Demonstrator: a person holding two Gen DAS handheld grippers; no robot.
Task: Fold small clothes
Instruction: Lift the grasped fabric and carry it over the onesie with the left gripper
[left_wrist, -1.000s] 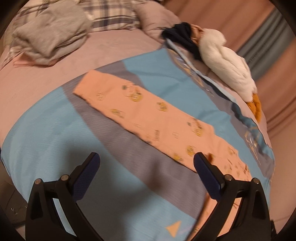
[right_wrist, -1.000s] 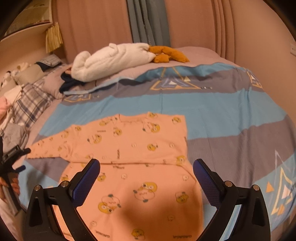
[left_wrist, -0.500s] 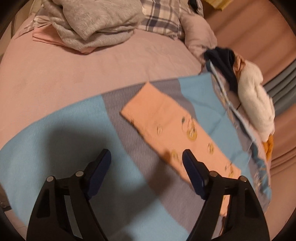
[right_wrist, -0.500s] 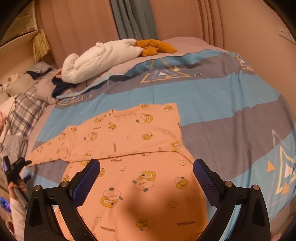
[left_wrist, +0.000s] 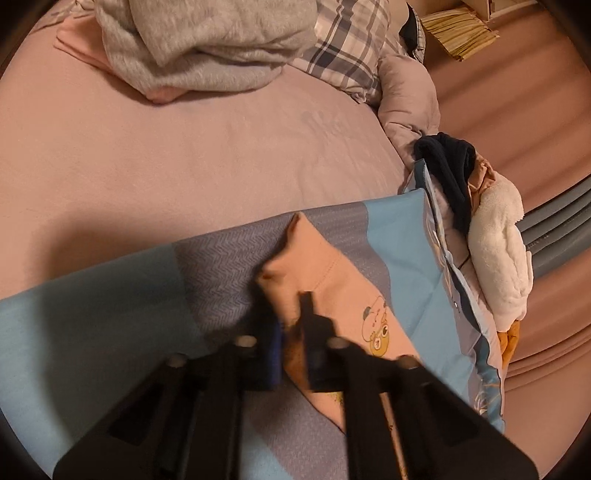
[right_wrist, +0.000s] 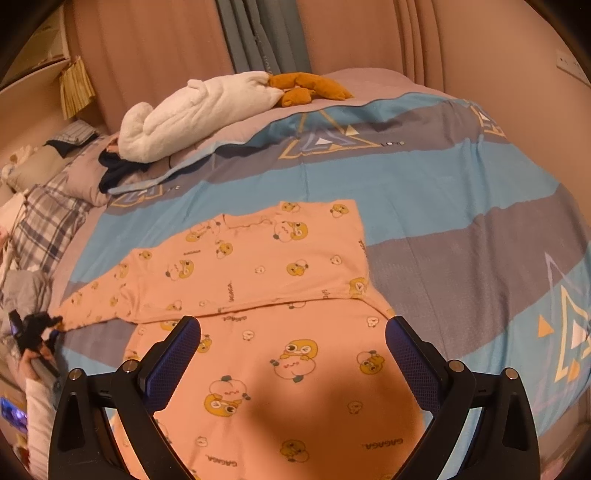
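Left wrist view, bottom centre: the left hand-held gripper (left_wrist: 291, 325) has its jaws pressed together on the cuff end of the sleeve (left_wrist: 314, 266) of the peach shirt (right_wrist: 266, 266), with a fold of the cloth pinched between the pads. Past it, mid-frame, the sleeve runs toward the lower right over the striped blue and grey duvet (left_wrist: 92, 317). Further up lies the bare pink sheet (left_wrist: 184, 147), then a grey sweater (left_wrist: 207, 40) and a plaid pillow (left_wrist: 351, 48) along the top edge.

Right wrist view, bottom: the right hand-held gripper (right_wrist: 293, 347) hangs spread wide over the shirt's body and pinches nothing. The shirt lies flat in the lower middle of the frame, its long sleeve stretching to the left edge, where the other gripper and a hand (right_wrist: 31, 360) meet the cuff. Beyond, in the upper left, a white plush toy (right_wrist: 192, 110) rests on the duvet's far edge.

Judging from this, the sleeve is about to be folded across the body. The grip looks to sit close to the cuff's edge, so a quick pull could let the cloth slip out. With nothing pinning the body, carrying the sleeve over may drag the whole shirt sideways and crease it. The duvet may also be caught in the pinch; I cannot tell.
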